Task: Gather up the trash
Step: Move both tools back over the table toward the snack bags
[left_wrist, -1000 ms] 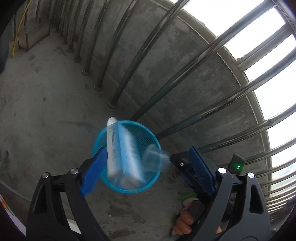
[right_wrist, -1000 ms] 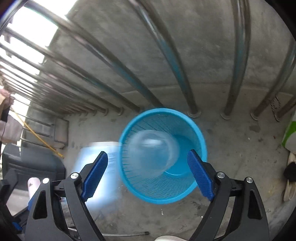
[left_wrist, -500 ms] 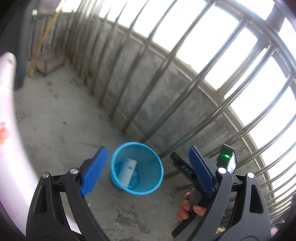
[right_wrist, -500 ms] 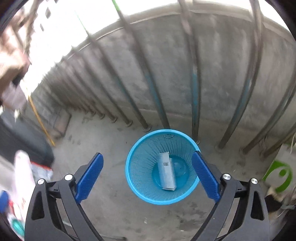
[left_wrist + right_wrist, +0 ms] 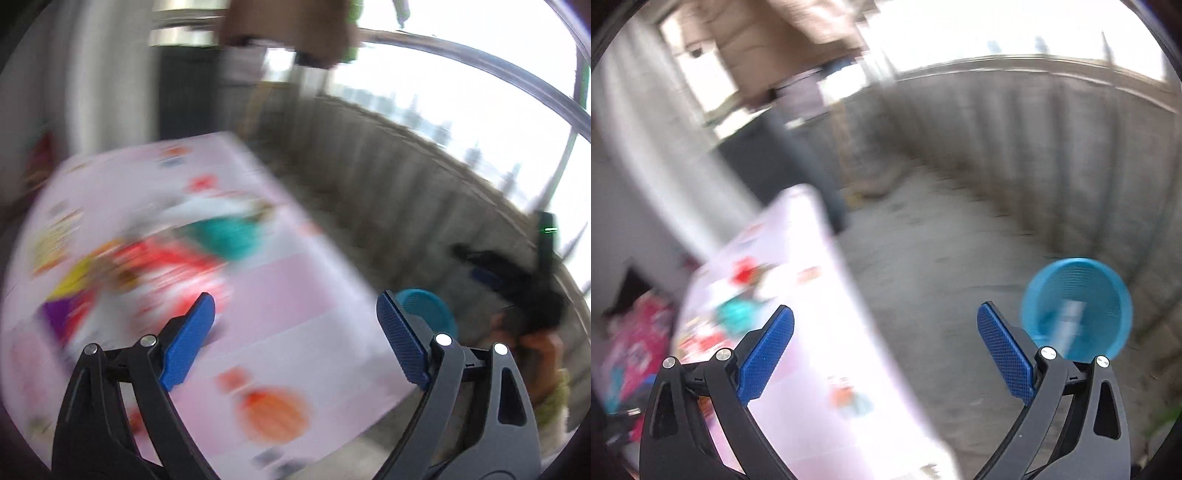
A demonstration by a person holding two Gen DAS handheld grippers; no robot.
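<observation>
On the left of both views a pink printed table [image 5: 280, 325] fills the frame, its top crowded with blurred coloured things: something teal [image 5: 225, 232], something red [image 5: 162, 266], a yellow patch [image 5: 70, 280]. These are probably the litter yet to be gathered, though the smear is too heavy to name any of them. The left gripper [image 5: 291, 334] hangs over this surface with its blue pads spread wide and nothing between them (free, I judge, for a fresh pick). The right gripper [image 5: 886, 347] straddles the table's edge and the bare concrete floor [image 5: 923, 258]; its jaws are opening and equally empty.

Further right stands the blue mesh basket [image 5: 1078, 306], on the floor near the railing wall [image 5: 1034, 140] and well apart from the table. It is set low and open-mouthed so things can simply be dropped in. A pale box [image 5: 1069, 314] lies inside it, so some trash is already collected. In the left view only a sliver of the basket's rim shows past the right pad, and beyond it a person's hand [image 5: 535, 343] grips the other tool's dark handle.
</observation>
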